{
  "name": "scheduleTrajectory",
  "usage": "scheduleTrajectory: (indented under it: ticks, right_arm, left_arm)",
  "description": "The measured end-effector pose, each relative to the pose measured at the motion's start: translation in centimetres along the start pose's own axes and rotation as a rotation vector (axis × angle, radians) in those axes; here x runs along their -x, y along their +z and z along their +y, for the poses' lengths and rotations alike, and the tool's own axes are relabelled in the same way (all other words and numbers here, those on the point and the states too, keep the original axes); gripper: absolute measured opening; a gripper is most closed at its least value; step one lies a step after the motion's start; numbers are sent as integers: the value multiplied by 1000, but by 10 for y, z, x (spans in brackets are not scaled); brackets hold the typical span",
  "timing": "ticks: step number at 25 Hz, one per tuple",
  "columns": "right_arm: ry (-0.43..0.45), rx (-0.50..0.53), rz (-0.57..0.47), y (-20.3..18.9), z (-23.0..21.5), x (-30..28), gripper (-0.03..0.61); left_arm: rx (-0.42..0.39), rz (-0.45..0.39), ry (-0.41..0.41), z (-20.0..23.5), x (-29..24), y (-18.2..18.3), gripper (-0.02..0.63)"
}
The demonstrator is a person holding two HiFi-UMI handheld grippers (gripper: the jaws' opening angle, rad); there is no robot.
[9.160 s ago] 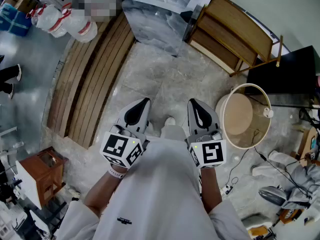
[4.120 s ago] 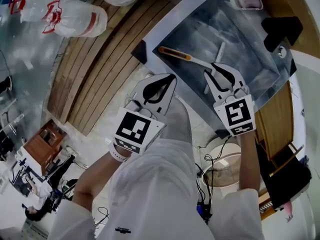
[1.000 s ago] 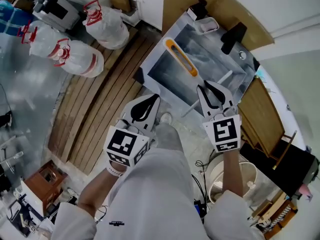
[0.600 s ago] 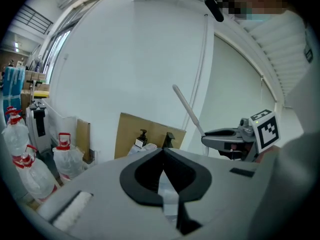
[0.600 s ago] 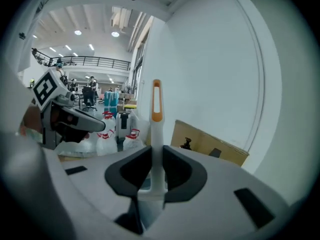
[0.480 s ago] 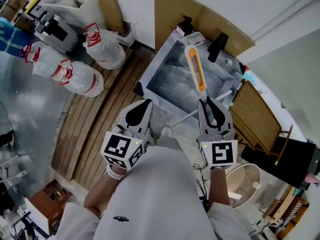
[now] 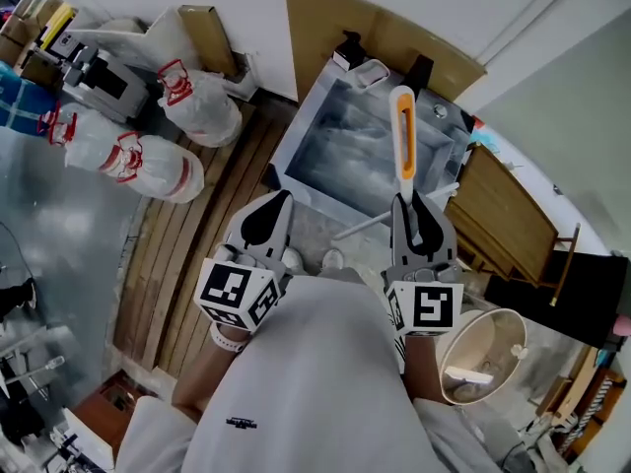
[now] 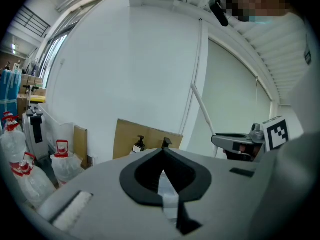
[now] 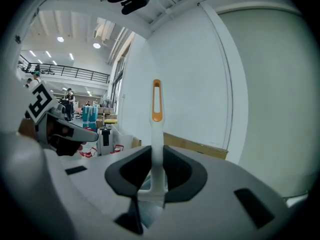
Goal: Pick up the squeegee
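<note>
Currently the right gripper (image 7: 407, 205) is clamped on the squeegee (image 7: 403, 136). In the right gripper view the jaws pinch the white neck just above the wider head, and the orange-inset handle (image 9: 156, 101) stands up and away from the gripper (image 9: 157, 151). In the head view the squeegee hangs in the air over the near edge of the stainless sink (image 7: 340, 151), touching nothing but the jaws. A white bar crosses just behind the tips; probably the blade, not certain. Left gripper (image 7: 279, 203): jaws together at the tips, nothing between them (image 8: 163, 150), held idle beside the right, apart from the tool. Judgement: the grasp-and-lift step looks complete. Next move calls only for steady clamping, since most of the handle's length projects past the grip and could pivot if the pinch slackens.
</note>
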State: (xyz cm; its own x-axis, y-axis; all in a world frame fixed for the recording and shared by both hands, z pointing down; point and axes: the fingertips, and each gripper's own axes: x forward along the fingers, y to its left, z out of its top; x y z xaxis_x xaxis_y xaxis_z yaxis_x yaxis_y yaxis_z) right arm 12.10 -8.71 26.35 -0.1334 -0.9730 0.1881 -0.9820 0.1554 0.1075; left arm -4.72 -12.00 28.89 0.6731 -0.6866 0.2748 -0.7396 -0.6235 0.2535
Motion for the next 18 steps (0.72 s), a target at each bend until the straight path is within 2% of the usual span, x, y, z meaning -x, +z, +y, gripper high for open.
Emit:
scheduleTrajectory:
  ticks: [18]
  right_arm:
    - [-19, -40, 58, -28, 2, 15, 63]
  left_arm:
    - [-5, 15, -14, -6, 5, -6, 5]
